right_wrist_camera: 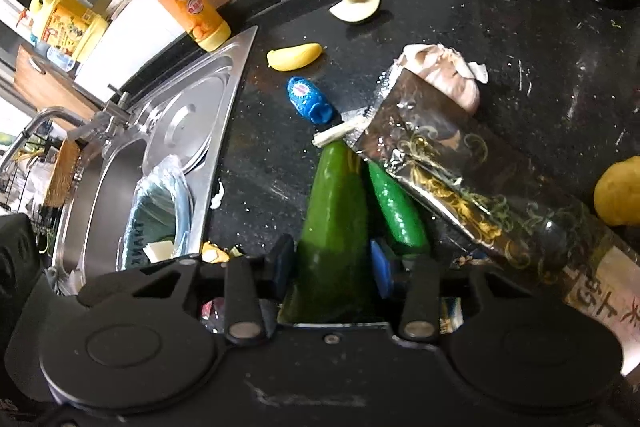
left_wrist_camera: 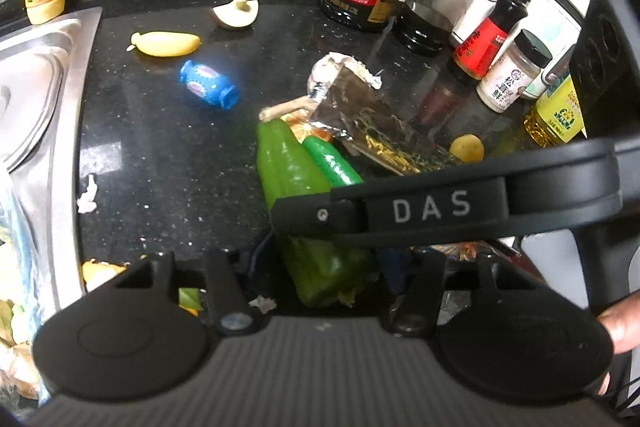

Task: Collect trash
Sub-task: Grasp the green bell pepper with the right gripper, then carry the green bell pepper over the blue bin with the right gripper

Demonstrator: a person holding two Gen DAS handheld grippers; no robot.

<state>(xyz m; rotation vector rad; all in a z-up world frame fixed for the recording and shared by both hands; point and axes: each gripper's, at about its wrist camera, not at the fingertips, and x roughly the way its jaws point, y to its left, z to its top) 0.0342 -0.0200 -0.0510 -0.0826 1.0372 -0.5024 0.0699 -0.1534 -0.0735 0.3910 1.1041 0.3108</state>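
Right now your right gripper is clenched on the green pepper, which points toward 12 o'clock over the black counter. Your left gripper's grip I cannot tell. The bag-lined sink at 9 o'clock likely receives scraps.

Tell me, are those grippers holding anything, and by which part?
The right gripper pinches the green pepper across its wide end. The left gripper looks open around the same pepper, apparently not clamping it.
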